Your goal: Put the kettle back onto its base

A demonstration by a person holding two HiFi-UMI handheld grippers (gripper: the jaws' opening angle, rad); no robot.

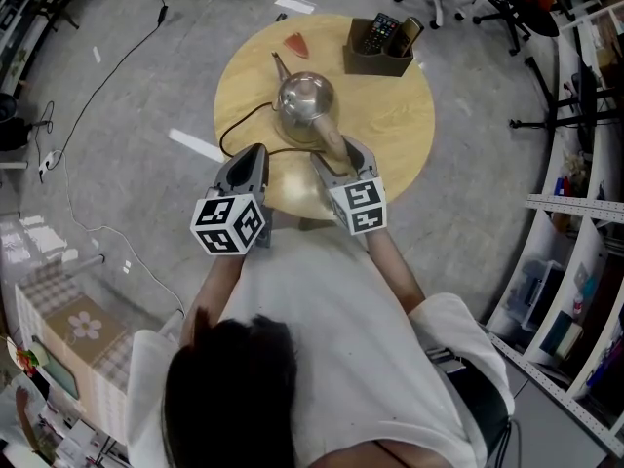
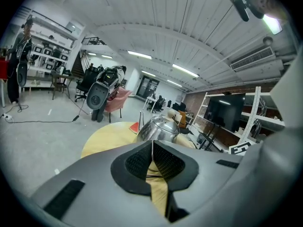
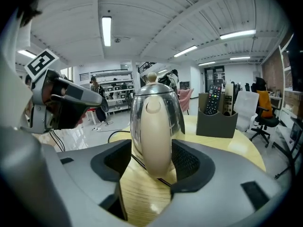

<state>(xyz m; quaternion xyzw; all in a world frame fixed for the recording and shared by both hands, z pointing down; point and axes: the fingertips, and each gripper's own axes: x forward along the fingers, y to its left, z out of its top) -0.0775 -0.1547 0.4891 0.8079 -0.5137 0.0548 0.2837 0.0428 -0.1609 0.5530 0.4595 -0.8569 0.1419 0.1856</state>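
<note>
Right gripper (image 3: 152,153) stood open around the handle (image 3: 151,122), pads clear — withdrawal should run straight back, kettle (image 1: 306,100) undisturbed; left gripper (image 2: 152,161) was closed, empty.

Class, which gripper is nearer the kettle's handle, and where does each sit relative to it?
Right. The right gripper has open jaws either side of the handle; the left gripper, shut, sits to its left, apart.

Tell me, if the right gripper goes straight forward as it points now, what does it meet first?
Most likely the kettle's beige handle: it stands between the open jaws of the right gripper, with the steel body directly behind it.
</note>
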